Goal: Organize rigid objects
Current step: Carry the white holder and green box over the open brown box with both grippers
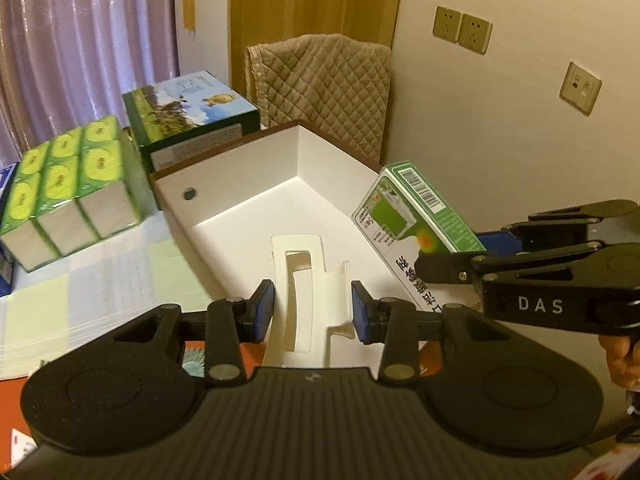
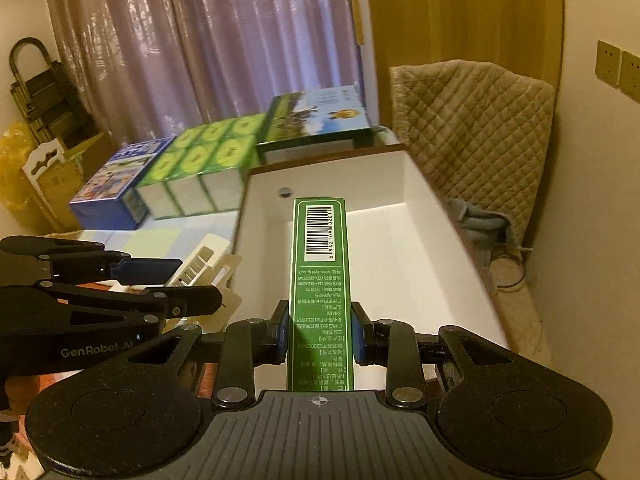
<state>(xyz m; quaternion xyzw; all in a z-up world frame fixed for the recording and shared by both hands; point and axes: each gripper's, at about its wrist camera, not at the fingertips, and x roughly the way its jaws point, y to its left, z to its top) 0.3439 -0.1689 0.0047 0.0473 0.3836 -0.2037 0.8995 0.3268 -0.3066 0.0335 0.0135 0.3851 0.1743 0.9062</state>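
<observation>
Both tongs loaded over white bin (image 1: 256,184).
Left tongs (image 1: 313,312) clamp stiff, light plastic insert (image 1: 308,280); right tongs (image 2: 320,334) pinch light, crushable green carton (image 2: 320,280) at narrow sides.

Green carton (image 2: 320,280) with barcode and printed text, held lengthwise, narrow side up, tilted above the open white box (image 2: 420,208). Cream plastic holder (image 1: 308,300) with cut-out slots, clamped upright at the white box's near edge. The white box, brown-rimmed, lies on the worktop, its interior bare.
</observation>
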